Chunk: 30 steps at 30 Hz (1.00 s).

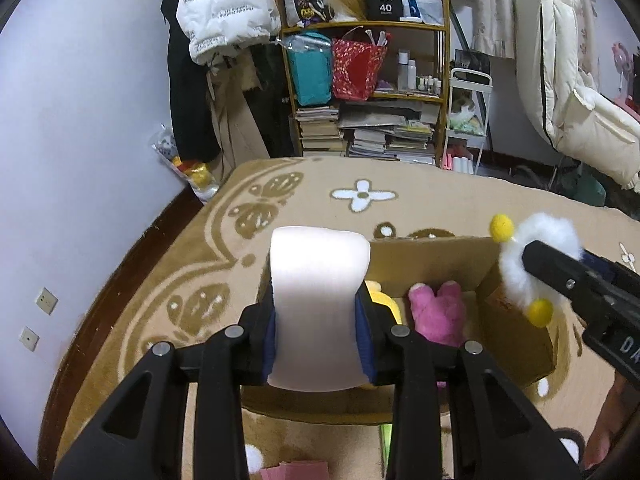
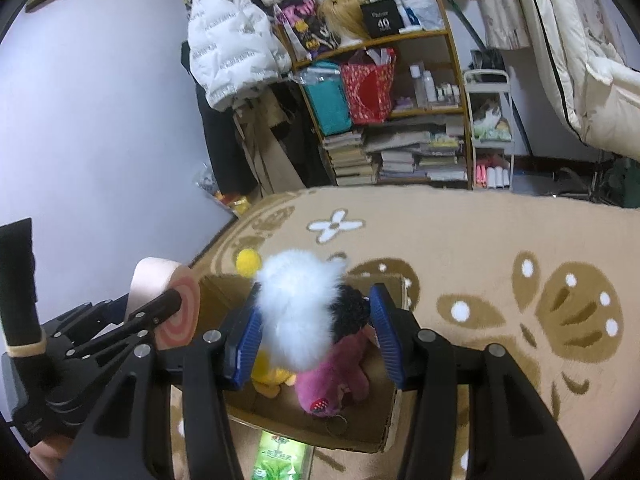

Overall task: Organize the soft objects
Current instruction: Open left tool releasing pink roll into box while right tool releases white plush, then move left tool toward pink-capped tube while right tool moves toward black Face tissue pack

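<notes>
My left gripper is shut on a pale pink roll-shaped cushion, held over the left end of an open cardboard box. The cushion's swirl end shows in the right wrist view. My right gripper holds a white fluffy toy with yellow pompoms and a black part over the box; it also shows in the left wrist view. Inside the box lie a pink plush and a yellow plush.
The box sits on a beige patterned rug. A green packet lies before the box. A cluttered wooden shelf with books and bags, hanging coats and a white cart stand beyond the rug.
</notes>
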{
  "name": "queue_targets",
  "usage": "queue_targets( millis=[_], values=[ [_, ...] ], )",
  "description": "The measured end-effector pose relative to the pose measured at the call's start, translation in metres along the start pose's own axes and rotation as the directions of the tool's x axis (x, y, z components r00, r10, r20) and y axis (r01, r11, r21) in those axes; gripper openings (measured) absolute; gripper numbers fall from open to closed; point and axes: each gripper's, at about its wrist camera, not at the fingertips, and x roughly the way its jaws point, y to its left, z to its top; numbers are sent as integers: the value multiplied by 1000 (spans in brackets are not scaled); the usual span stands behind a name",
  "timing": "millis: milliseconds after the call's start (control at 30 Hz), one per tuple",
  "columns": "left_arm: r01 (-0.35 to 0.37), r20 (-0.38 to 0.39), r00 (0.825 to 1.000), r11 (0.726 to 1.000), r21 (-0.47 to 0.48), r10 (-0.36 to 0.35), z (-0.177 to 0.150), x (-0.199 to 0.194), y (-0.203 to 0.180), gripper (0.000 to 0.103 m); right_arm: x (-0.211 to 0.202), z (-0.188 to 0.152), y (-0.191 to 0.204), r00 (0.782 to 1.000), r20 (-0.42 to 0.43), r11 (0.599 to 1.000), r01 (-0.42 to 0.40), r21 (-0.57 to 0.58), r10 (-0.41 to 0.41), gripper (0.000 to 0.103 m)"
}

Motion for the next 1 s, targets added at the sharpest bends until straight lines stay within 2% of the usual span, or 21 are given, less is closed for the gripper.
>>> queue_targets(
  millis=[300,367,400,467,667,800,900,1000],
  values=[
    [-12,-38,999,1000,-28,11,-8,11,-1,40,22,-7,-8,998,-63,1000,23,0,-23,57],
    [-31,-44,999,998,-51,29,-9,13,4,48,21,-7,-11,998,-64,1000,23,7,-23,57],
    [-40,-37,999,998,-54,38,-9,11,5,57,21,-7,-12,998,-63,1000,24,9,-23,58],
    [-43,-17,999,998,-48,42,-8,7,7,60,18,-8,-13,998,-59,1000,26,16,-25,59],
    [-33,26,999,999,-34,33,-7,-11,7,88,8,-12,-15,998,-46,999,35,21,-34,66],
    [-47,27,999,999,-6,47,-8,-18,4,99,0,-15,-15,999,-31,999,28,32,-27,83],
    [-48,33,998,998,29,47,-12,-25,-1,101,-5,-16,-15,999,-32,999,43,32,-42,90],
    [-74,45,996,996,44,72,-16,-33,-3,102,-8,-18,-13,998,-33,998,58,28,-57,92]
  ],
)
